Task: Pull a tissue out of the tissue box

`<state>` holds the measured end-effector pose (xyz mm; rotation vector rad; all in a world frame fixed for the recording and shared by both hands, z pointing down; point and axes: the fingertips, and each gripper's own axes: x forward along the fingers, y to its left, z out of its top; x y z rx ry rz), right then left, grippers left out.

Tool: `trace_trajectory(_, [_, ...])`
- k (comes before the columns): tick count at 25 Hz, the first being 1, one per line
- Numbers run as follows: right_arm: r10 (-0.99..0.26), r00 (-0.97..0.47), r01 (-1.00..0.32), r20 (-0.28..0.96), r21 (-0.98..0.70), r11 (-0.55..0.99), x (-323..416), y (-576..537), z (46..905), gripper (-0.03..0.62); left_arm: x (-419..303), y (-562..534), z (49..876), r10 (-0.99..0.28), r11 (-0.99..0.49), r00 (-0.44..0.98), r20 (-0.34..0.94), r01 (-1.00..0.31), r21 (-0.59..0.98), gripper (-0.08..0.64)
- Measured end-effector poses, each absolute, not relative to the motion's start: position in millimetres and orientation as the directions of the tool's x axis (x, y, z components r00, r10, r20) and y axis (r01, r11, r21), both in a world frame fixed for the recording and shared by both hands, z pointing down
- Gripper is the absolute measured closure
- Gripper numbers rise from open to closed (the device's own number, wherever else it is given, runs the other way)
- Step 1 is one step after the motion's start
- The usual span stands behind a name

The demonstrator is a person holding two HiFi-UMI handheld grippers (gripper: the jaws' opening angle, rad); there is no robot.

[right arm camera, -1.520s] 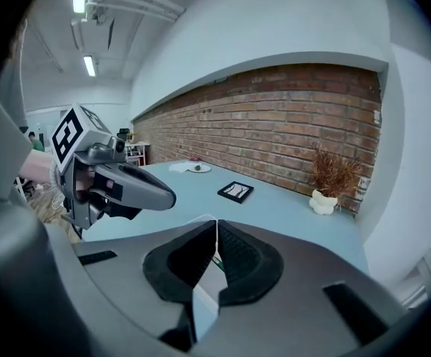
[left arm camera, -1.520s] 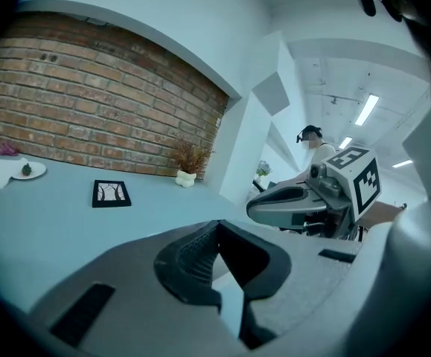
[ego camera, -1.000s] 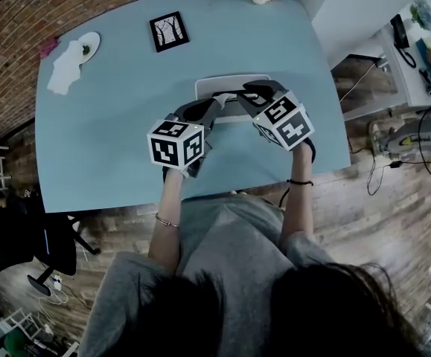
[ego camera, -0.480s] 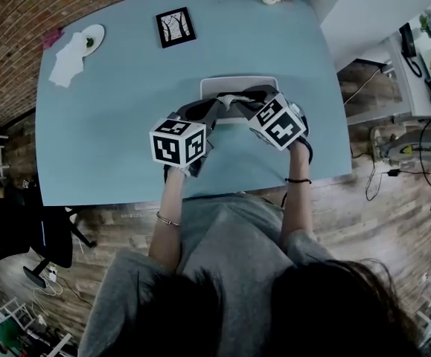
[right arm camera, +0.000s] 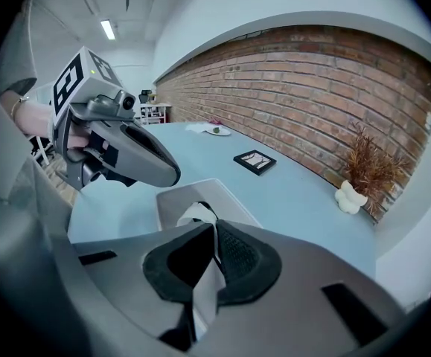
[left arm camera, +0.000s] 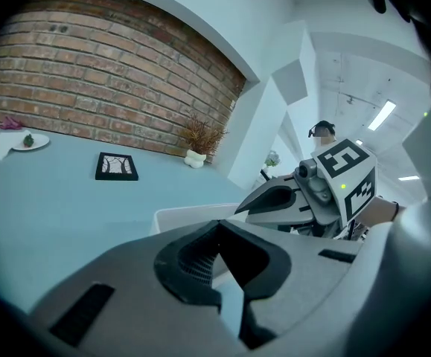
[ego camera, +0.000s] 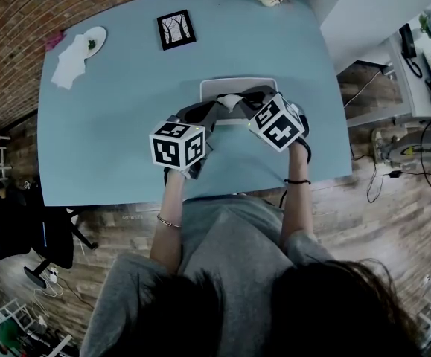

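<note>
White tissue (right arm camera: 198, 215) inside right gripper (right arm camera: 213, 235), above tissue box (right arm camera: 167, 201)

No words or numbers can be read anywhere. The left cube (ego camera: 176, 143) and the right cube (ego camera: 278, 123) bear only black-and-white square codes.

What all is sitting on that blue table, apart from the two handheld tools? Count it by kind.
Tissue box: 1
Framed picture: 1
Plate: 1
White paper napkin: 1
Vase with dried plant: 1
Small pink thing: 1
Total: 6
</note>
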<state>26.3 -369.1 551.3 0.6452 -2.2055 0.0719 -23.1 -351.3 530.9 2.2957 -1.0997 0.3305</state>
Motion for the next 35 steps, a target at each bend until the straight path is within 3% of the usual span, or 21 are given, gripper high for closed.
trace_trajectory(35, [-0.552,-0.597,-0.520,0.582,0.244,0.819,40,-321,478,0.589,-12,-298,487,-0.694,-0.538,0.606,0.387,-0.795,0.281,0.557])
